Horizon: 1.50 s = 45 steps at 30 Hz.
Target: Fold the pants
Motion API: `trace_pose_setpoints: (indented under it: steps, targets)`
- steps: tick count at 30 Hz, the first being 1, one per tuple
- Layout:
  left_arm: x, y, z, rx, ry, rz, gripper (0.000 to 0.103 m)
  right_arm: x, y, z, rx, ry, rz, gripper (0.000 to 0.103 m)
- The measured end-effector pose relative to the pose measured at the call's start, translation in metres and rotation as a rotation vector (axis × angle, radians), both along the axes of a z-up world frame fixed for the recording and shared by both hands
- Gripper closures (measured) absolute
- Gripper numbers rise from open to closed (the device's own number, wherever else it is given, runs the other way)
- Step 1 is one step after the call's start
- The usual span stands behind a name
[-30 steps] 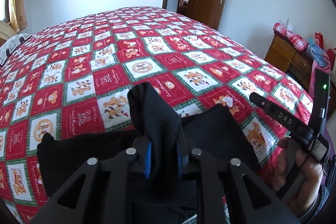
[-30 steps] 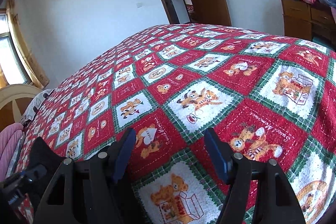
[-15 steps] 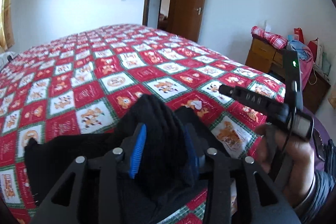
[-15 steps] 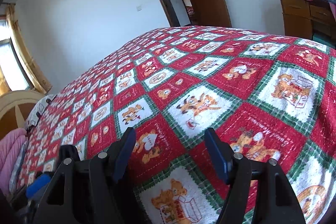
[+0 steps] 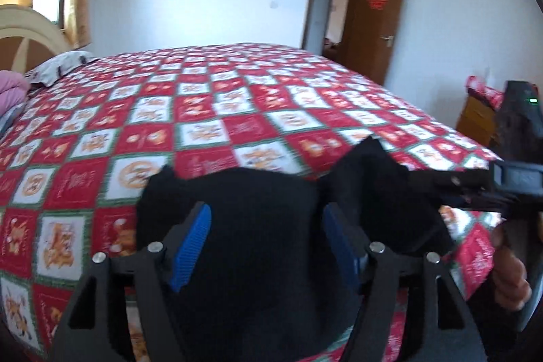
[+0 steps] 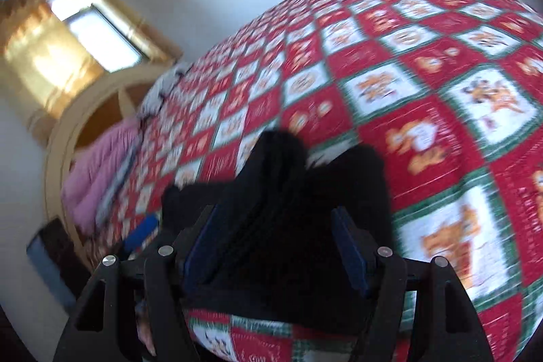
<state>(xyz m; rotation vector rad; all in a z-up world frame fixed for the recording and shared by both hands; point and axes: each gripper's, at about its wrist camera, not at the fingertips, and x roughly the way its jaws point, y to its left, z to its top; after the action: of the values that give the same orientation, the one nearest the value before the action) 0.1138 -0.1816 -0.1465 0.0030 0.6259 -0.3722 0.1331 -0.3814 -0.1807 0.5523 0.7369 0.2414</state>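
Note:
The black pants (image 5: 258, 226) lie bunched at the near edge of the bed on a red, white and green patchwork quilt (image 5: 203, 124). My left gripper (image 5: 268, 243) is open, its blue pads wide apart over the black cloth. In the right wrist view the pants (image 6: 281, 209) fill the space between the fingers of my right gripper (image 6: 278, 246), which is open above the heap. The right gripper's body (image 5: 509, 182) shows at the right of the left wrist view, beside the pants.
A headboard (image 5: 27, 39), grey pillow (image 5: 61, 67) and pink bedding (image 6: 95, 168) are at the left end of the bed. A window with curtains (image 6: 68, 36) is behind them. A wooden dresser (image 5: 478, 121) and open brown door (image 5: 380, 19) stand at the right.
My left gripper has opened and let go of the black cloth it pinched. My right gripper has swung left and now hovers over the pants. Both views are blurred by motion.

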Motion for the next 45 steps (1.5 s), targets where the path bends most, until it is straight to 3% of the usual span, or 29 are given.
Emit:
trace_pose_setpoints:
  steps: [3,5,6,8,12,21,23,30,34,37,40,42,44,45]
  targets:
    - [0.0,0.008,-0.004,0.009,0.009,0.024,0.029,0.001,0.02,-0.005,-0.05,0.032,0.044,0.034]
    - [0.001,0.01,-0.006,0.008,0.015,0.034,0.027,0.0,0.031,-0.008,-0.139,0.032,0.036,0.036]
    - [0.001,0.012,-0.006,0.007,0.015,0.036,0.026,-0.004,0.033,-0.009,-0.166,0.029,0.028,0.054]
    - [0.004,0.013,-0.008,0.003,0.017,0.042,0.025,-0.003,0.033,-0.014,-0.171,0.049,0.044,0.079]
    - [0.005,0.016,-0.01,-0.006,0.024,0.046,0.025,-0.005,0.019,-0.016,-0.116,0.041,0.039,0.087]
    - [0.004,0.02,-0.014,-0.008,0.033,0.049,0.017,-0.025,0.006,0.012,-0.015,-0.05,0.034,0.088]
    - [0.005,0.02,-0.016,-0.009,0.042,0.049,0.017,-0.027,-0.001,0.008,-0.005,-0.038,0.019,0.088]
    - [0.008,0.016,-0.03,0.029,0.067,0.047,0.01,-0.015,-0.032,-0.048,0.124,0.133,-0.001,0.087]
    - [0.009,0.018,-0.032,0.027,0.073,0.049,0.007,-0.012,-0.04,-0.053,0.176,0.142,0.008,0.087]
    - [0.01,0.018,-0.034,0.031,0.078,0.052,0.005,-0.012,-0.037,-0.05,0.139,0.142,0.017,0.087]
    - [0.009,0.019,-0.034,0.025,0.076,0.052,0.005,-0.014,-0.037,-0.041,0.067,0.143,0.027,0.079]
    - [0.009,0.019,-0.034,0.031,0.069,0.054,0.005,-0.02,-0.035,-0.024,-0.036,0.114,-0.013,0.066]
    - [0.009,0.019,-0.035,0.035,0.068,0.052,0.005,-0.031,-0.028,-0.002,-0.22,0.062,-0.121,0.052]
    - [0.01,0.019,-0.036,0.035,0.069,0.052,0.004,-0.035,-0.023,0.006,-0.284,0.034,-0.152,0.051]
